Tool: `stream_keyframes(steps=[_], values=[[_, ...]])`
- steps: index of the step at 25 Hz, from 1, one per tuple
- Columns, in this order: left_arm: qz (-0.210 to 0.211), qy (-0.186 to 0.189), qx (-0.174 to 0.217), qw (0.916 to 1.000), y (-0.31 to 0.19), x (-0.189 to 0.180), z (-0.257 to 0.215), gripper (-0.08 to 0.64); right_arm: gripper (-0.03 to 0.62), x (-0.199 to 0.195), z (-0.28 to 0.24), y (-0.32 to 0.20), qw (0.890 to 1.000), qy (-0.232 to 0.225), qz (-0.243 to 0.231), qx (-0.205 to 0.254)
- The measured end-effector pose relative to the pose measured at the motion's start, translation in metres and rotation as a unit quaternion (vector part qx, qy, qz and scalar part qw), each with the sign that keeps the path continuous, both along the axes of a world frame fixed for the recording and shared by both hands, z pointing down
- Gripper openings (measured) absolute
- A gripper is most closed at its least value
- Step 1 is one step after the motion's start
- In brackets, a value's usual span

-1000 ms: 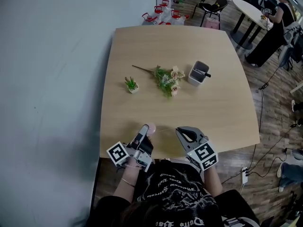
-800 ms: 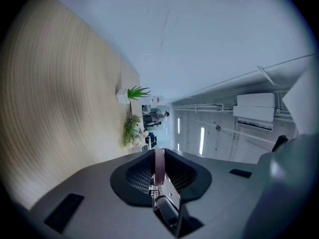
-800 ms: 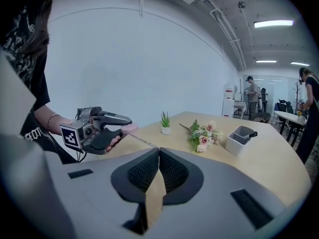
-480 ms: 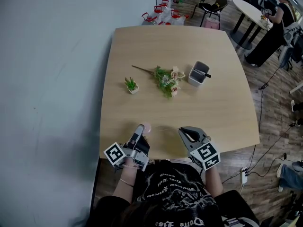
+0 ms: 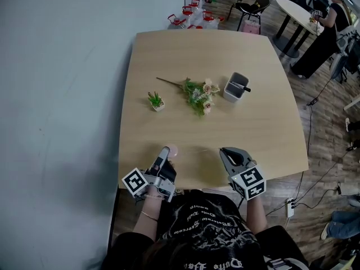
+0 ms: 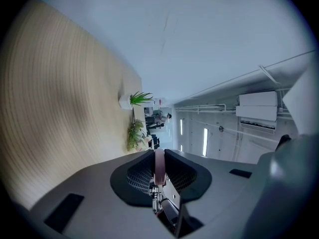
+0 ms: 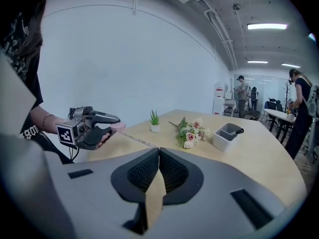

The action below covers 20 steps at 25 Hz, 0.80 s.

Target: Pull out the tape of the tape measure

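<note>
Pink is what gives the tape measure [image 5: 173, 149] away: its round case sits clamped edge-on in the left gripper [image 5: 166, 153], held level just above the near edge of the table [image 5: 253, 134]. The right gripper [image 7: 158, 153] has its jaws pressed together on the end of the tape [image 7: 138, 139], a thin yellowish strip stretched between the two tools. To my eye the pull is under way with only a short length out. Done well, it wants the right hand drawn straight away along the tape's own line, the case held steady, so the strip neither twists nor slips from the pinch. From above the tape is almost too faint to trace, its end hook is buried between the closed jaws, and no markings can be read.
</note>
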<state>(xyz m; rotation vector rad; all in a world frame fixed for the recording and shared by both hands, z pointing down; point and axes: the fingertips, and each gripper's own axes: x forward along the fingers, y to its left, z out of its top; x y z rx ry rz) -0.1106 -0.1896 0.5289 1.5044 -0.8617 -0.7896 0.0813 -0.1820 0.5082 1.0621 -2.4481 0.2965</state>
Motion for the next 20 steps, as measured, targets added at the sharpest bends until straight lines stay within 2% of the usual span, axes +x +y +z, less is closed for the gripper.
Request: stream_keyframes(steps=[5, 12, 20], values=[[-0.012, 0.004, -0.006, 0.9999, 0.000, -0.011, 0.003, 0.071, 0.018, 0.019, 0.002, -0.004, 1.000, 0.000, 0.029, 0.000], [-0.007, -0.013, 0.003, 0.9999, -0.003, -0.016, 0.000, 0.071, 0.018, 0.023, -0.001, -0.008, 0.999, -0.002, 0.037, 0.010], [-0.033, -0.007, -0.001, 0.9994, -0.002, -0.036, 0.000, 0.071, 0.018, 0.049, -0.005, -0.011, 0.997, 0.001, 0.081, 0.012]])
